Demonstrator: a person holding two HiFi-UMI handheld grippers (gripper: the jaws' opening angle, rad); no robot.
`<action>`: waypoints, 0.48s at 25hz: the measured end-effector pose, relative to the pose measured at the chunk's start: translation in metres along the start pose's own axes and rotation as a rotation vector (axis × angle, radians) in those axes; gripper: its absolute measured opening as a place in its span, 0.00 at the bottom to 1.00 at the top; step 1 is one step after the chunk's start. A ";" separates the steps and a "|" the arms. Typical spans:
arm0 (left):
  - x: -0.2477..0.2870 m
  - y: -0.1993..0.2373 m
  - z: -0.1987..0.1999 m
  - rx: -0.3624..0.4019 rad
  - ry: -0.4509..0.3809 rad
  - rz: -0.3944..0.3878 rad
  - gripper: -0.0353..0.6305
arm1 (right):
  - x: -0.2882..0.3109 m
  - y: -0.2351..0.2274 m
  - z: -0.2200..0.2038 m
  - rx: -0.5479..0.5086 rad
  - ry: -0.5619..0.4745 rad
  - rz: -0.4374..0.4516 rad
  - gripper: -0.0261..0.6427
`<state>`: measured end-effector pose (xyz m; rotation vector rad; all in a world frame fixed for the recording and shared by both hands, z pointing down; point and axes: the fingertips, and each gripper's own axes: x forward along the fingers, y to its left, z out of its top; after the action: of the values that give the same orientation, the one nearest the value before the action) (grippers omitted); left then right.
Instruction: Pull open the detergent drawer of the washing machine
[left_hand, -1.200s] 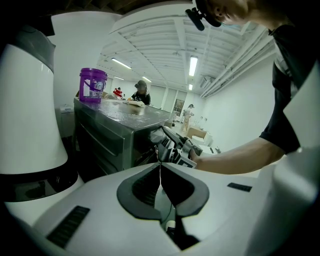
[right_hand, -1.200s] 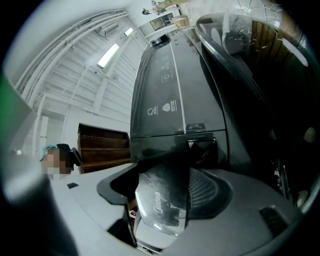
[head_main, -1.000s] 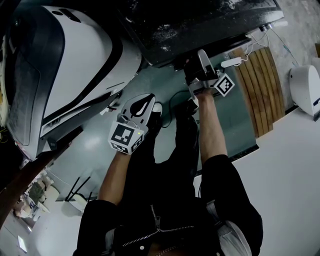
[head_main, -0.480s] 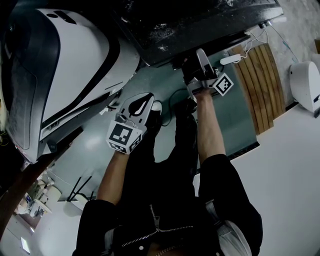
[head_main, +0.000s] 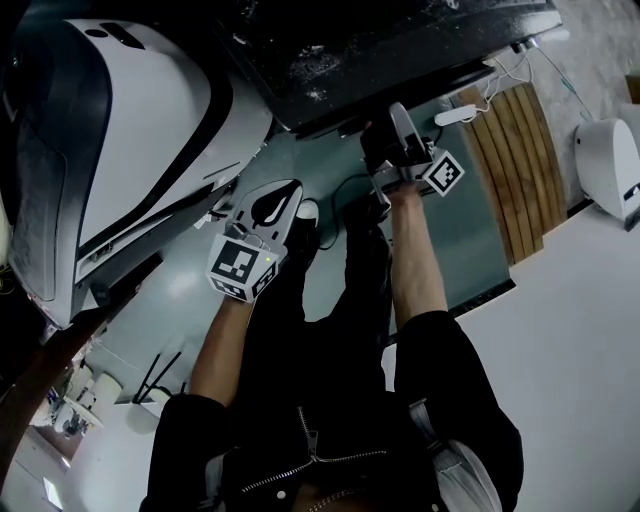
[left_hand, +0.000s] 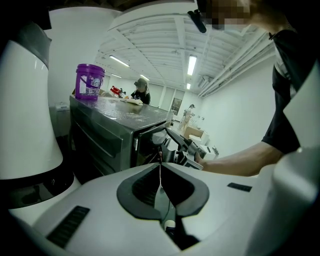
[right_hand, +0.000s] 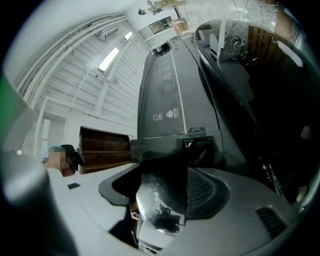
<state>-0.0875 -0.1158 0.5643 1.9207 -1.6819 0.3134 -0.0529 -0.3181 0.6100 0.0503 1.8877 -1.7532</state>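
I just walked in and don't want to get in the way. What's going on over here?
A person holds a white two-jaw gripper in each hand beside a dark grey washing machine. The right gripper is up at the machine's glossy dark detergent drawer. The drawer front sits between its jaws, which have just been closing and look pressed on it. The left gripper hangs lower, apart from the machine, jaws together and empty. How far out the drawer is, I cannot tell.

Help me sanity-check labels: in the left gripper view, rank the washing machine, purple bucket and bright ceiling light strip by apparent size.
1. washing machine
2. purple bucket
3. bright ceiling light strip
The strip is far off, so it only looks smallest.
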 end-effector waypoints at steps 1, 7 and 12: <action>0.001 -0.002 0.001 0.001 -0.002 -0.002 0.09 | 0.000 0.000 0.000 0.001 0.002 -0.001 0.44; 0.003 -0.011 0.003 0.014 -0.005 -0.014 0.09 | -0.002 0.001 0.000 -0.002 0.012 -0.003 0.44; 0.000 -0.014 0.004 0.018 -0.007 -0.015 0.09 | -0.009 0.004 0.000 -0.005 0.006 -0.009 0.44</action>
<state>-0.0753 -0.1172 0.5573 1.9495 -1.6736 0.3174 -0.0438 -0.3143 0.6102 0.0460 1.8989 -1.7563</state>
